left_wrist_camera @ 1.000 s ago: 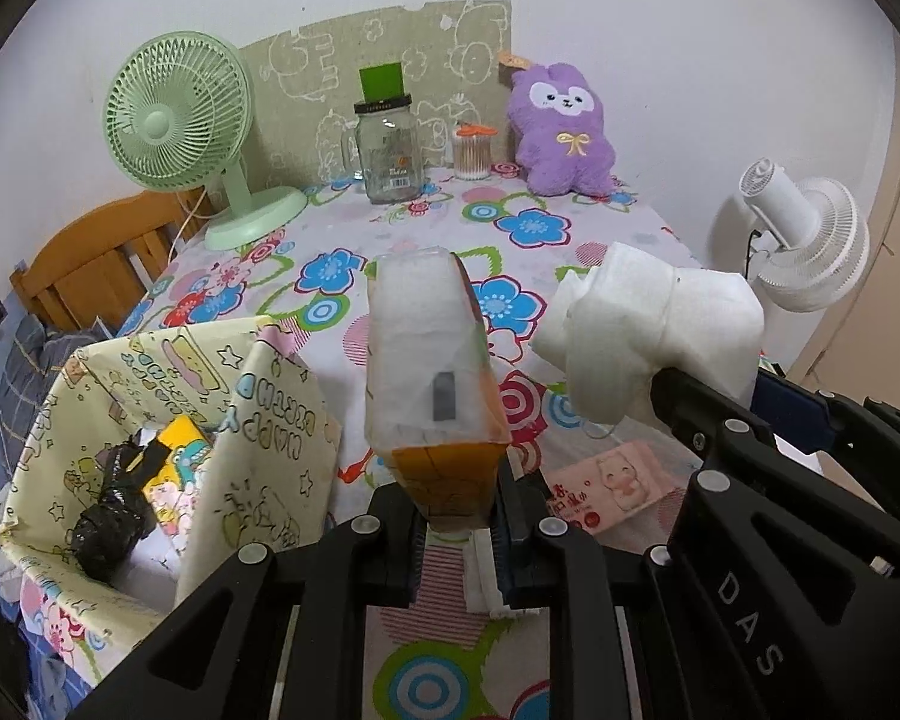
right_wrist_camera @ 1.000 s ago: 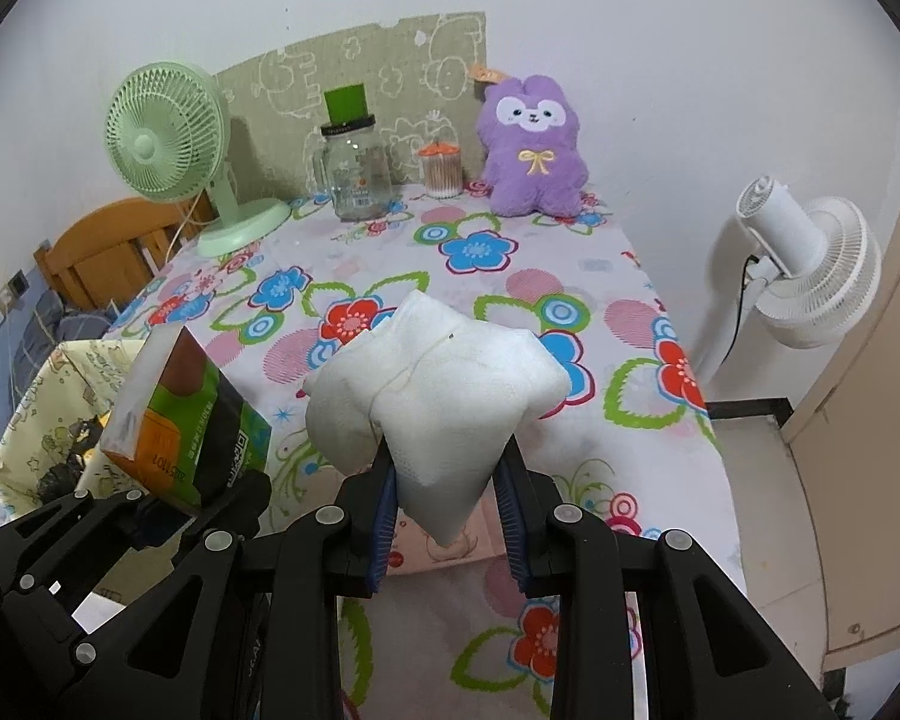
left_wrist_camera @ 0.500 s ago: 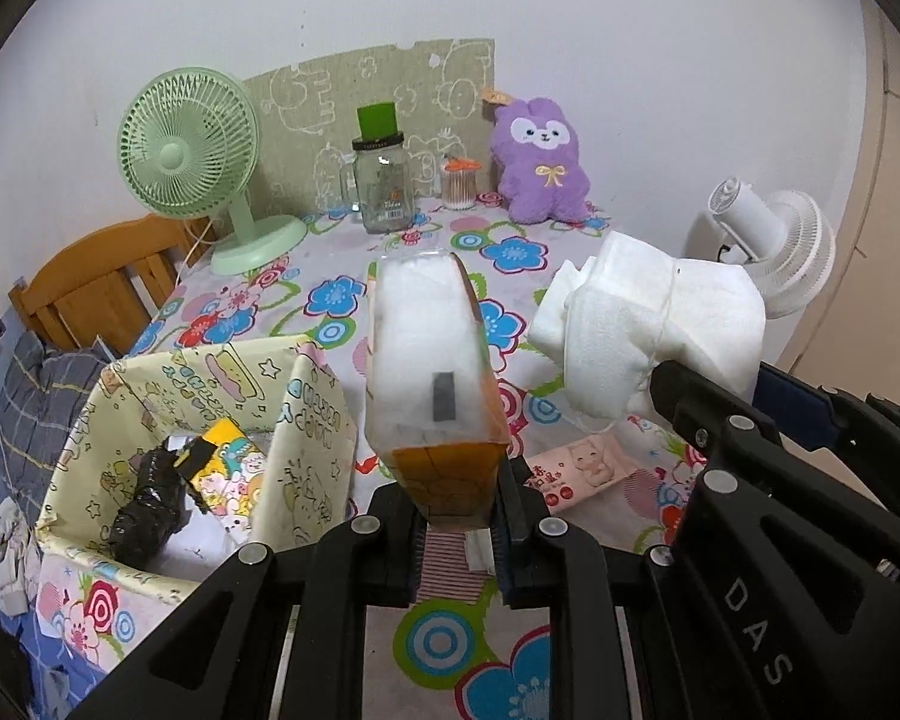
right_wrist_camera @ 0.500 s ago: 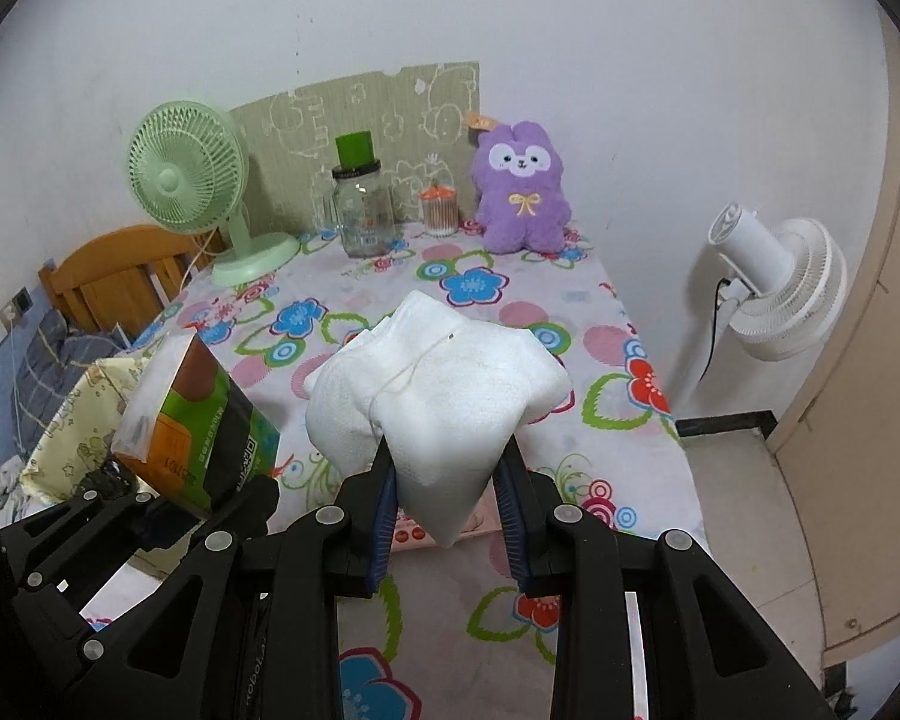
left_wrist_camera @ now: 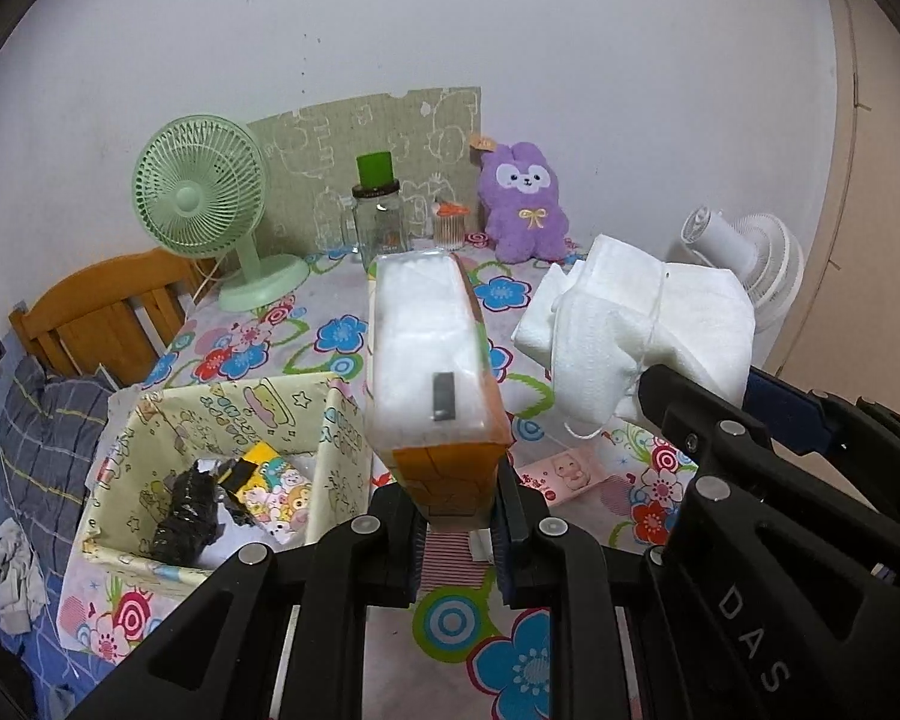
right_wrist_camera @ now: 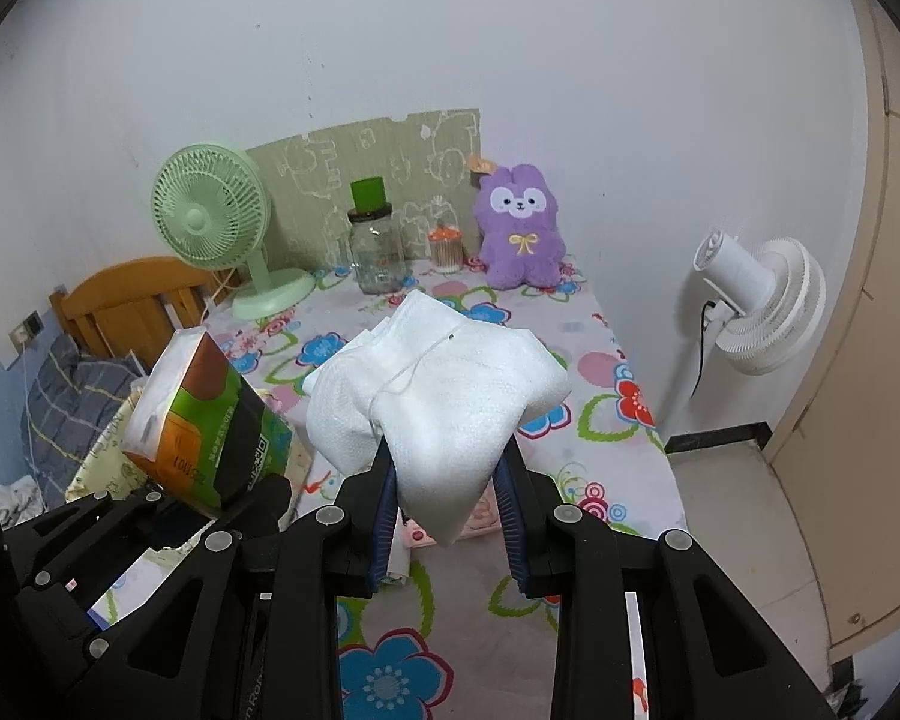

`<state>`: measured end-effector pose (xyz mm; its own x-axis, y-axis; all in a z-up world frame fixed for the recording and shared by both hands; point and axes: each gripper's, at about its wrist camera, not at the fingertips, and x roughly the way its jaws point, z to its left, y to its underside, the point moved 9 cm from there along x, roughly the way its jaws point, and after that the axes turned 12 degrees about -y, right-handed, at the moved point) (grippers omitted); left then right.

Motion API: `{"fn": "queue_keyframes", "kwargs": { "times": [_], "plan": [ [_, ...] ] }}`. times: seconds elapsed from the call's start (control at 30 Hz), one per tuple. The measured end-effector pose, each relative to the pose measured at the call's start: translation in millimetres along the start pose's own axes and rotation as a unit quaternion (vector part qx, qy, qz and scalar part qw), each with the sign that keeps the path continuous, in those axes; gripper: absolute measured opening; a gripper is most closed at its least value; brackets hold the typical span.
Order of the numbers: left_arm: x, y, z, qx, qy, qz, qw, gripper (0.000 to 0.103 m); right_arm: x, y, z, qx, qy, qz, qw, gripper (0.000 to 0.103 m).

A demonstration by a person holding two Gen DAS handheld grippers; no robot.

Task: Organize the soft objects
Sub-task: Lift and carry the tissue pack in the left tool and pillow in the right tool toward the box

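Left wrist view: the left gripper (left_wrist_camera: 457,531) is clamped on the orange end of a tissue pack (left_wrist_camera: 432,372), held above the table (left_wrist_camera: 354,360), whose cloth is printed with bright flowers. At the table's left edge stands a cartoon-printed fabric box (left_wrist_camera: 336,438) with a black bag and a colourful packet inside. Along the far edge by the white wall stand a green fan (left_wrist_camera: 210,210), a glass jar (left_wrist_camera: 379,222) with a green top, a small container and a purple plush rabbit (left_wrist_camera: 525,204). A pink pack (left_wrist_camera: 564,474) lies flat near the right edge. The other tool's arm reads "DAS".

Right wrist view: the right gripper (right_wrist_camera: 447,510) pinches a folded white cloth (right_wrist_camera: 444,396) tied with thread, raised over the table's near part. A white fan (right_wrist_camera: 756,300) stands off the right edge, a wooden chair back (right_wrist_camera: 132,300) beyond the left. The tissue pack's side carries a QR code; its print is too small to read.
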<state>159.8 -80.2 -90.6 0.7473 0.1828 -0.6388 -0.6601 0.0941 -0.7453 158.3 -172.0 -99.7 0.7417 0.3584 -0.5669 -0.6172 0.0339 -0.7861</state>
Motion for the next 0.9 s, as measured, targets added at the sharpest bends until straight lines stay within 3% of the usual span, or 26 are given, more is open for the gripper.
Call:
{"fn": "queue_keyframes", "kwargs": {
  "times": [0.43,0.9],
  "plan": [
    [-10.7,-0.5,27.8,-0.009,-0.011,-0.012,0.9998,0.017,-7.6,-6.1,29.0,-0.014,-0.012,-0.012,1.000,0.033],
    [0.6,0.1,66.6,-0.020,-0.030,-0.008,0.9993,0.017,14.8,-8.9,70.1,-0.024,-0.042,-0.003,0.999,0.033]
  ]
}}
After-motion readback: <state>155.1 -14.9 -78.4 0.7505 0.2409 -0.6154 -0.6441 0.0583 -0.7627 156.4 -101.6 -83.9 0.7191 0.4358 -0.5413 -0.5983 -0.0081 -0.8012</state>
